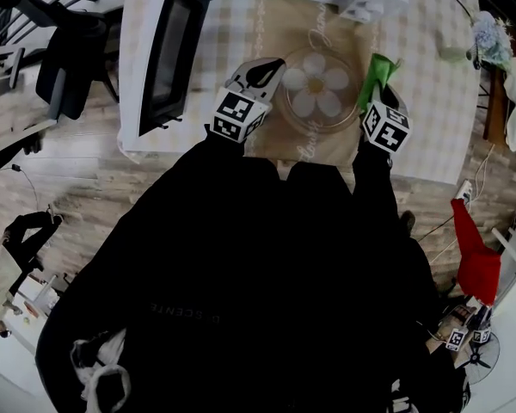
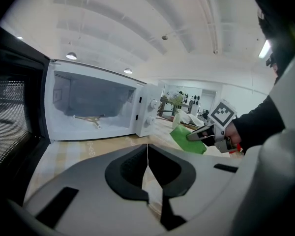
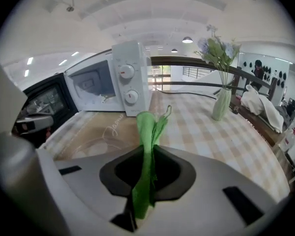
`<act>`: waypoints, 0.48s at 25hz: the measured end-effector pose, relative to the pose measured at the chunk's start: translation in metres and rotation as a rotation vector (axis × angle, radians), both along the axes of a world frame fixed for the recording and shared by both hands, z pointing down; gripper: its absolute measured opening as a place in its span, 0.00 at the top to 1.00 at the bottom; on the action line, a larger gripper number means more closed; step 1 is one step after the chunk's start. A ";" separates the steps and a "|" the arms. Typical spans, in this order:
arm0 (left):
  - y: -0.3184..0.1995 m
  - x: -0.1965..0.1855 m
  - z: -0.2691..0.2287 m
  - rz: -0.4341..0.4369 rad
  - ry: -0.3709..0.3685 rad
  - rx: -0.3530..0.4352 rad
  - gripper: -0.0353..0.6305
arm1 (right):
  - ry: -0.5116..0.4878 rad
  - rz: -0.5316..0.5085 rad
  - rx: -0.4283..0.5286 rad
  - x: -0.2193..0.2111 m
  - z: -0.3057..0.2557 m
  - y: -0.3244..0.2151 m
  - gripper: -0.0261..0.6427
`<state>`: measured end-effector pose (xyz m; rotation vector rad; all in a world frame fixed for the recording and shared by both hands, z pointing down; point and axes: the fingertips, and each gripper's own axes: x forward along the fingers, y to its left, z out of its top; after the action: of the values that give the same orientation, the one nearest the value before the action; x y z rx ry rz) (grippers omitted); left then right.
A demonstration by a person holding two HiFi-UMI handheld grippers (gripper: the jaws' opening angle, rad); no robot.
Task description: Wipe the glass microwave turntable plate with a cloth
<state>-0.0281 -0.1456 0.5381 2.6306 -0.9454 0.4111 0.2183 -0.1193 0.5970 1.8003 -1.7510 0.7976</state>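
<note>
The glass turntable plate (image 1: 320, 89), with a white flower pattern, lies flat on the beige mat (image 1: 279, 33) in front of the microwave; in the right gripper view the plate (image 3: 86, 146) shows faintly, low at the left. My right gripper (image 1: 380, 80) hovers at the plate's right edge, shut on a folded green cloth (image 1: 376, 72) that sticks up between its jaws (image 3: 148, 132). My left gripper (image 1: 271, 65) is at the plate's left edge, jaws closed together (image 2: 147, 149) with nothing seen between them. The left gripper view shows the right gripper (image 2: 202, 134) and the cloth (image 2: 186, 139).
The white microwave (image 2: 93, 104) stands at the table's back with its door (image 1: 168, 50) swung open to the left. A vase of flowers (image 3: 221, 102) stands on the checked tablecloth at the right. A dark chair (image 1: 69, 67) is left of the table.
</note>
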 end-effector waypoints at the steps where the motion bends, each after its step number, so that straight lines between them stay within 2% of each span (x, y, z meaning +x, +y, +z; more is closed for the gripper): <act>1: 0.000 -0.002 0.001 -0.002 -0.001 -0.001 0.91 | -0.011 -0.020 0.015 -0.010 -0.007 -0.001 0.88; 6: 0.004 -0.012 0.004 -0.016 -0.007 -0.004 0.91 | -0.112 -0.104 0.053 -0.070 -0.026 0.001 0.88; 12: 0.009 -0.028 0.008 -0.042 -0.018 -0.006 0.91 | -0.185 -0.236 0.036 -0.150 -0.024 0.010 0.88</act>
<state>-0.0562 -0.1368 0.5459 2.6011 -1.0014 0.4277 0.0685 -0.1094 0.5728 1.5439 -2.0623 0.8602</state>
